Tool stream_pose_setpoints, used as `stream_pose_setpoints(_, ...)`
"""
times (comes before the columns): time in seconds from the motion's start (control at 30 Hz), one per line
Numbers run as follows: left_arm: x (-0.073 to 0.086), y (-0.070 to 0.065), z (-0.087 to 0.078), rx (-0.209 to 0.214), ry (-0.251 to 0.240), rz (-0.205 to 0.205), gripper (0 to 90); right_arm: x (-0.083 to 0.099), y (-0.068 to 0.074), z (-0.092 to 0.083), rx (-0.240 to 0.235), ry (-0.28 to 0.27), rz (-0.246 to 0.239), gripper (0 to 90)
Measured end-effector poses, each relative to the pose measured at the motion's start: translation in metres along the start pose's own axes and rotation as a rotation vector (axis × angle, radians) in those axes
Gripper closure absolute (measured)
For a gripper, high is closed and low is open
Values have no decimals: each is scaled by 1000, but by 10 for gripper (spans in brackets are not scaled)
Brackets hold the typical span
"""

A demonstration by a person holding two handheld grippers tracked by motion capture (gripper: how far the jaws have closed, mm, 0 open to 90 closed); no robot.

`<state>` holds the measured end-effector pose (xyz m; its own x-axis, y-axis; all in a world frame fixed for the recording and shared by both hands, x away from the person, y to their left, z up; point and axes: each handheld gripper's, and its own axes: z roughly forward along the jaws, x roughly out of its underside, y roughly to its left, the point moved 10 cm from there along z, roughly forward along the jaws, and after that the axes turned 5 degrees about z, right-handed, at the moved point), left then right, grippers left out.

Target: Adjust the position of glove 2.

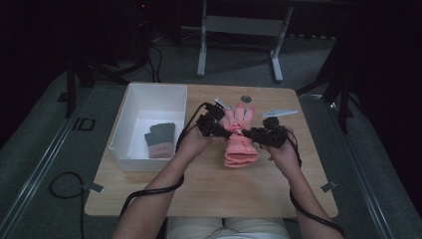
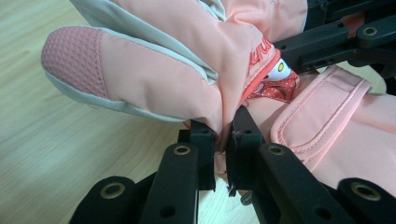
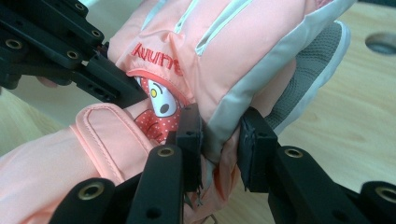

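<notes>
White open box: plastic bin at about nine o'clock on the table, well apart from my grippers; a folded grey-and-pink pair of gloves lies on its floor.
Pale wooden table: bare light-wood top beneath everything.
Left gripper: in my left hand, clenched on the glove's edge; in the left gripper view the fabric is pinched thin between the two black jaws.
Padded pink winter glove with grey trim: at table centre, between my two grippers, fingers toward twelve o'clock, cuff toward six; it appears held clear of the wood at the pinch points, cuff hanging lower.
Right gripper: in my right hand, grasping the opposite edge, a thicker fold of grey trim between its jaws.
Step in hand: I judge both grips set and the glove being raised.
Next move: probably carrying it toward nine o'clock over the box, keeping both pinches firm and level so the cuff clears the wall.
</notes>
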<state>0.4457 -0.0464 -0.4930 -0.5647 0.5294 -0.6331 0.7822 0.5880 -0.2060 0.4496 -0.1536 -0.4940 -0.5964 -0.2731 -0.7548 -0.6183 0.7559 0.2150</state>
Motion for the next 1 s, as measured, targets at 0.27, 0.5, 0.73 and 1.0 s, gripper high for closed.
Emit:
stream_pose_setpoints(0.27, -7, 9, -33, -32, 1, 15, 823, -27, 20, -1, -16, -23, -21, 727)
stream_pose_setpoints(0.5, -21, 19, -71, -67, 11, 43, 823, -60, 40, -4, -28, -54, -42, 729)
stream_pose_setpoints(0.73, -30, 31, -109, -109, 5, 50, 823, -95, 62, -4, -45, -86, -69, 729)
stream_pose_setpoints(1.0, -28, 50, -149, -168, 6, 42, 823, -125, 90, 5, -76, -107, -85, 730)
